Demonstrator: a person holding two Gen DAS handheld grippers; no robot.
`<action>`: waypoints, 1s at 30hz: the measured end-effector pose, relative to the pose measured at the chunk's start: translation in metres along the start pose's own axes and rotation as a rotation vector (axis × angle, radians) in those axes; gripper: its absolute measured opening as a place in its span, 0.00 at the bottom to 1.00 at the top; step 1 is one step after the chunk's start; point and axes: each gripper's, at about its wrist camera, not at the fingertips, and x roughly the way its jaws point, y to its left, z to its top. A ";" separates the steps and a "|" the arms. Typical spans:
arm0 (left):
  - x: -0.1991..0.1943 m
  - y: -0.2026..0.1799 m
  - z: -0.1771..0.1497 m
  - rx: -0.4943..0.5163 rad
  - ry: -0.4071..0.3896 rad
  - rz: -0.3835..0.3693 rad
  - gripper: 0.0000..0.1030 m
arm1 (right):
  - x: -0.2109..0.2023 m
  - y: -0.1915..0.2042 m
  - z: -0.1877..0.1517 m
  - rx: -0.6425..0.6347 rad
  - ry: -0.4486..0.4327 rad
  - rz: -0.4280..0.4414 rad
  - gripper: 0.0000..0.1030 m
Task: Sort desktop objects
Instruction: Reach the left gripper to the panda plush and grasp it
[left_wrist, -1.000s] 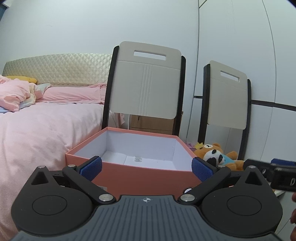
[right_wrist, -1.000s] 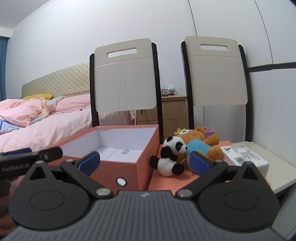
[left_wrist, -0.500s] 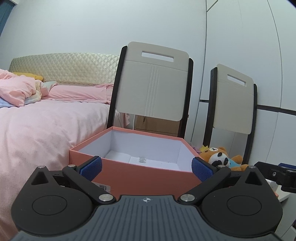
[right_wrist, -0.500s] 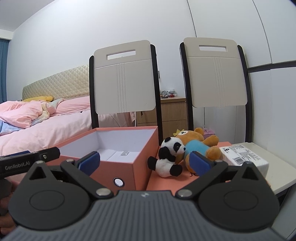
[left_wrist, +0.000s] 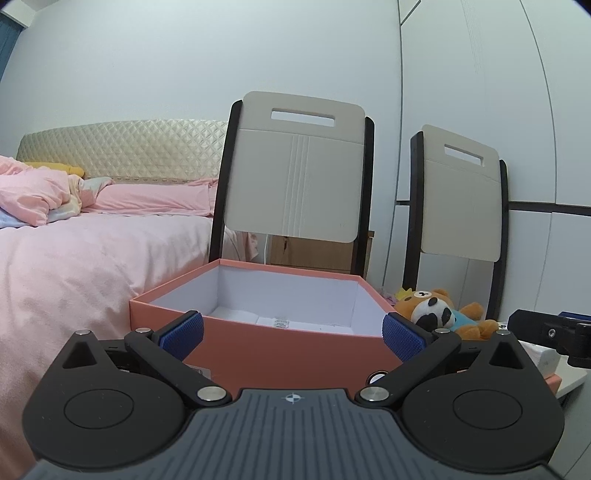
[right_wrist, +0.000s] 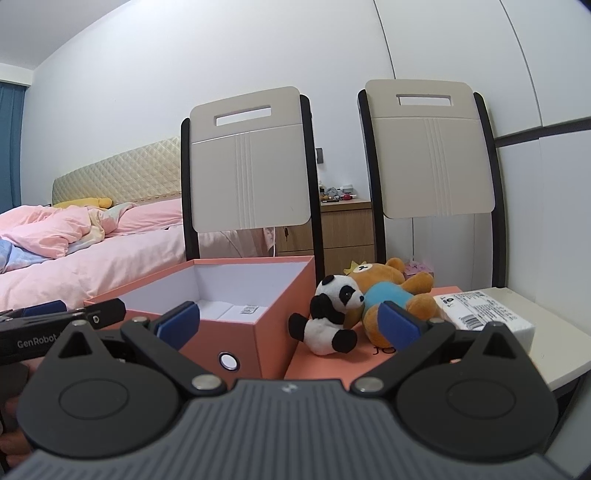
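Left gripper (left_wrist: 291, 330): ribbed blue pads apart, empty.
Right gripper (right_wrist: 290, 319): fingers apart, empty.
Box (right_wrist: 273, 295): rectangular coral card, white inside, open.
Panda (right_wrist: 330, 314): fuzzy plush beside box, touching bear (right_wrist: 388, 291).
Packet (right_wrist: 484, 314): partly hidden.

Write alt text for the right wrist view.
The open right gripper faces two plush toys, a panda and a bear, lying on an orange lid beside an open orange box. A tissue pack lies right of them; two chairs stand behind.
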 end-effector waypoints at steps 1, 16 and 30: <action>0.000 -0.002 -0.001 0.003 -0.005 -0.003 1.00 | -0.001 -0.002 0.000 0.000 -0.001 0.001 1.00; 0.039 -0.068 -0.004 0.182 0.011 -0.106 0.92 | -0.020 -0.047 -0.016 0.035 -0.026 -0.013 1.00; 0.151 -0.154 0.017 0.305 0.135 -0.188 0.81 | -0.044 -0.093 -0.041 0.116 -0.002 -0.055 1.00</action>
